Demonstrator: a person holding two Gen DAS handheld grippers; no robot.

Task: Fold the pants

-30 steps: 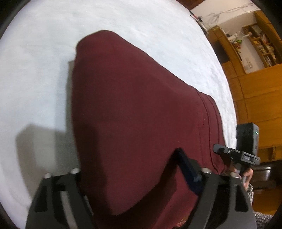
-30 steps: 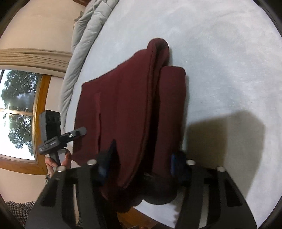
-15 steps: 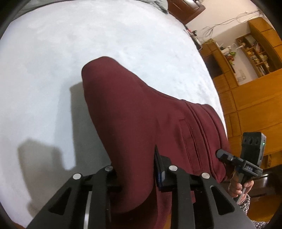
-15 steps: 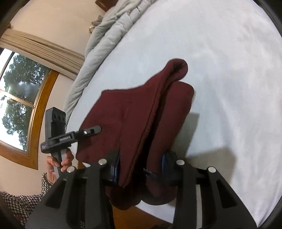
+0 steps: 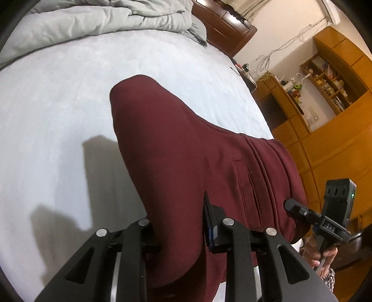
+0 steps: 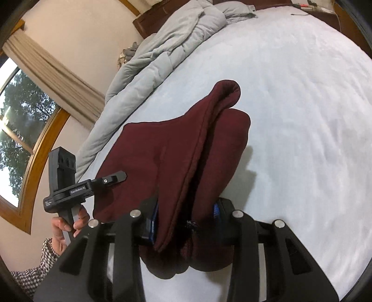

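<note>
Folded maroon pants (image 5: 186, 148) lie on a pale blue bed (image 5: 58, 104), their near edge lifted off it. My left gripper (image 5: 179, 227) is shut on the near edge of the pants. My right gripper (image 6: 186, 220) is shut on the thick layered end of the pants (image 6: 176, 151). The far fold of the pants rests on the bed. Each view shows the other gripper beside the pants: the right one in the left wrist view (image 5: 295, 208), the left one in the right wrist view (image 6: 118, 176).
A rumpled grey duvet (image 5: 97, 21) lies along the far side of the bed, also in the right wrist view (image 6: 167, 53). Wooden shelves and cabinets (image 5: 330, 93) stand to the right. A window with curtain (image 6: 25, 100) is at left.
Both grippers have closed on the pants' near edge and risen, tilting up; the near end of the pants has lifted off the bed.
</note>
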